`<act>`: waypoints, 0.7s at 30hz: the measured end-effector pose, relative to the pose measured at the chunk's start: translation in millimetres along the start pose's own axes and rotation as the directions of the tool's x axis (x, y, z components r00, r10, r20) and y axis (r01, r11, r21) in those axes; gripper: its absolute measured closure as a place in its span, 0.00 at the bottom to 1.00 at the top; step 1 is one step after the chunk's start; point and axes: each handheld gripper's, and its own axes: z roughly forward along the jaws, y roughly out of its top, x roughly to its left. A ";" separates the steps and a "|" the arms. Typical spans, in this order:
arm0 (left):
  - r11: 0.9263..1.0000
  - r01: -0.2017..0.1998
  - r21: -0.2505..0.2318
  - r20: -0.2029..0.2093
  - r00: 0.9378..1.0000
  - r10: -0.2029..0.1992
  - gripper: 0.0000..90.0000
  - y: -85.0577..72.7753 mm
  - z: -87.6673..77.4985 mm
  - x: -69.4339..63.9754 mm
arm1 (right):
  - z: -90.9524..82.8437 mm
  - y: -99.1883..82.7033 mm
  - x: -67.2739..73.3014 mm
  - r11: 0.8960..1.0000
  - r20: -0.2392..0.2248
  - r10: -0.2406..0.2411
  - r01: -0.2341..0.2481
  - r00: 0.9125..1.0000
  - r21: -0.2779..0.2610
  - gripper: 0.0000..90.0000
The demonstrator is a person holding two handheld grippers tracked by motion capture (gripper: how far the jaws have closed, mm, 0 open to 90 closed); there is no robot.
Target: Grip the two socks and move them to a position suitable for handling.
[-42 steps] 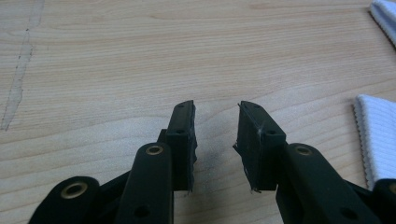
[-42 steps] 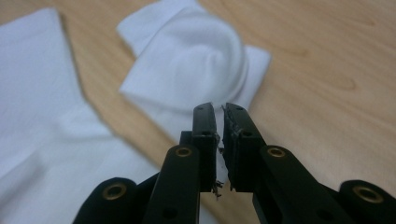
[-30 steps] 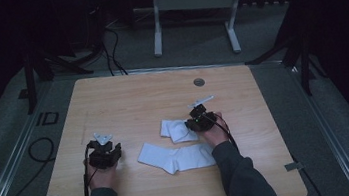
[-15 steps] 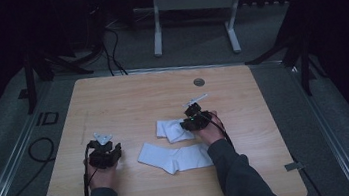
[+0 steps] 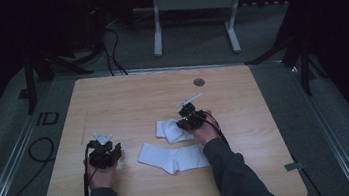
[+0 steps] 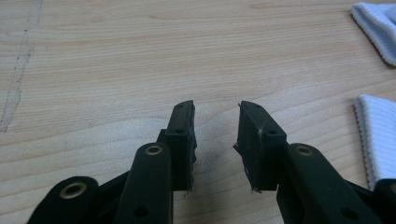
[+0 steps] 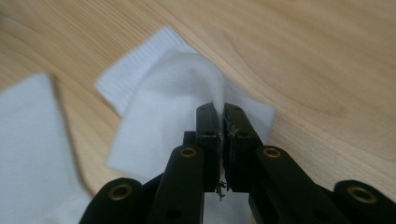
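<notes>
**Right jaws closed on folded sock**

Since the earlier high view: right gripper (image 5: 188,117) shifted slightly left and toward the person over the folded white sock (image 5: 170,130), jaws having just been closing, cloth now between them. Left gripper (image 5: 102,148) unchanged in place.

Right gripper state – clenched on the folded white sock. In the right gripper view (image 7: 222,122), pads pressed together with a thin ridge of white fabric (image 7: 187,88) pinched and drawn up between them; ribbed cuff lying flat on the wood beyond the tips.

Left gripper state – released, nothing grasped. In the left gripper view (image 6: 215,133), jaws standing apart over bare wood, pads touching no cloth; ribbed sock edges visible at the right border, clear of the jaws.

Position of items on the wooden table (image 5: 127,96):
- Folded white sock – near the table's middle, just left of the right hand.
- Second white sock (image 5: 172,156) – laid out flat, nearer the person, between the two hands – just beside the folded one.
- Round metal insert (image 5: 199,82) – toward the far edge, well apart from both socks.

Left hand resting on the table to the left of the flat sock, apart from it.
</notes>
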 end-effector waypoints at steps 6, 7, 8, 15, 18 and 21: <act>1.000 -0.003 0.004 -0.002 1.000 0.003 0.74 -0.1 0.5 -0.7 | -31.1 -2.7 -1.9 0.997 -0.021 -0.001 0.000 1.000 -0.071 0.95; 1.000 -0.003 0.002 -0.002 1.000 0.003 0.74 -0.2 0.5 -1.5 | -35.4 -3.1 -3.2 0.997 -0.019 -0.002 0.001 1.000 -0.080 0.95; 1.000 -0.006 0.002 -0.002 1.000 0.006 0.74 -0.2 0.4 -1.7 | -42.6 -4.0 -5.7 0.996 -0.017 -0.001 0.000 1.000 -0.089 0.95; 1.000 -0.008 0.006 0.000 1.000 0.008 0.74 -0.2 1.2 -2.2 | -74.8 -16.4 -28.1 0.995 0.040 0.005 -0.001 0.999 -0.102 0.95; 1.000 -0.010 0.010 -0.001 1.000 0.010 0.74 -0.3 1.4 -2.5 | -84.4 -24.7 -44.0 0.995 0.067 0.035 -0.028 0.997 -0.100 0.95; 1.000 -0.008 0.008 -0.001 1.000 0.008 0.74 -0.5 1.9 -2.7 | -89.4 -31.6 -55.3 0.995 0.086 0.057 -0.049 0.995 -0.092 0.95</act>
